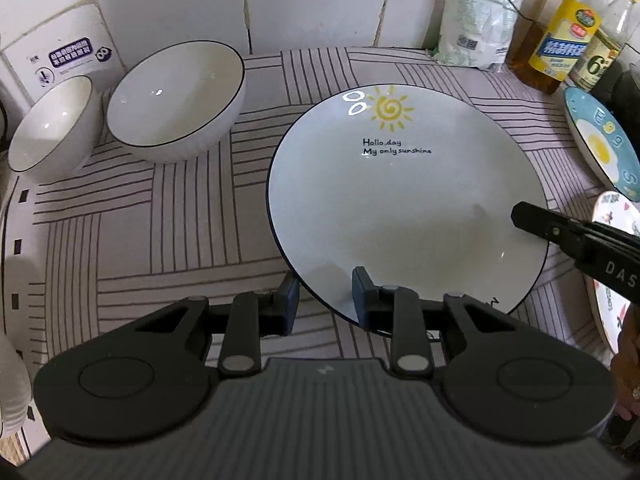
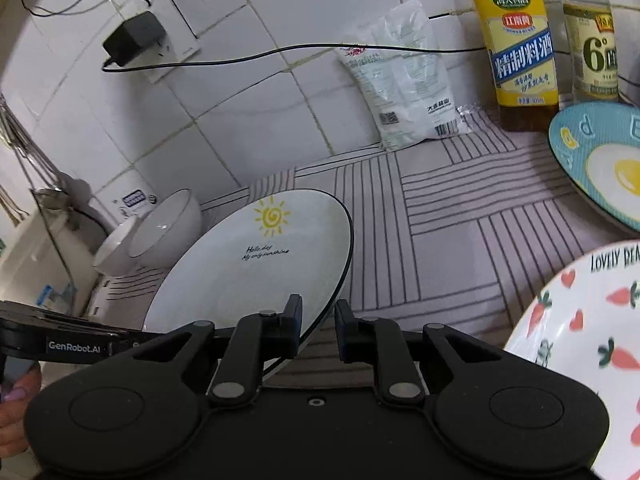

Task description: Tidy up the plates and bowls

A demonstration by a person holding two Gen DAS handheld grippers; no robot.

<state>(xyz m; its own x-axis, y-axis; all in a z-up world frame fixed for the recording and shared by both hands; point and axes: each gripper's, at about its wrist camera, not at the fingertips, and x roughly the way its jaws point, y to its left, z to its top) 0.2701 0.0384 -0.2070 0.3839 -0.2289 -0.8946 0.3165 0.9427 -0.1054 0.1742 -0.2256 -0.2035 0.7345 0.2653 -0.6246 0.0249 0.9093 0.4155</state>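
Striped surface (image 1: 180, 216) against tiled wall. Left tool (image 1: 325, 300) and right tool (image 2: 318, 326) both clamp near rim of sun plate (image 1: 400, 200); two bowls (image 1: 176, 100) far left.

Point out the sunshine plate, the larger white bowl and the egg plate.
sunshine plate (image 1: 400, 208): left wrist view, bare centre.
larger white bowl (image 1: 176, 92): left wrist view, inside wall.
egg plate (image 2: 616, 172): right wrist view, painted yolk.

White tiled wall (image 2: 248, 128) behind a counter under a line-patterned cloth (image 1: 192, 208)
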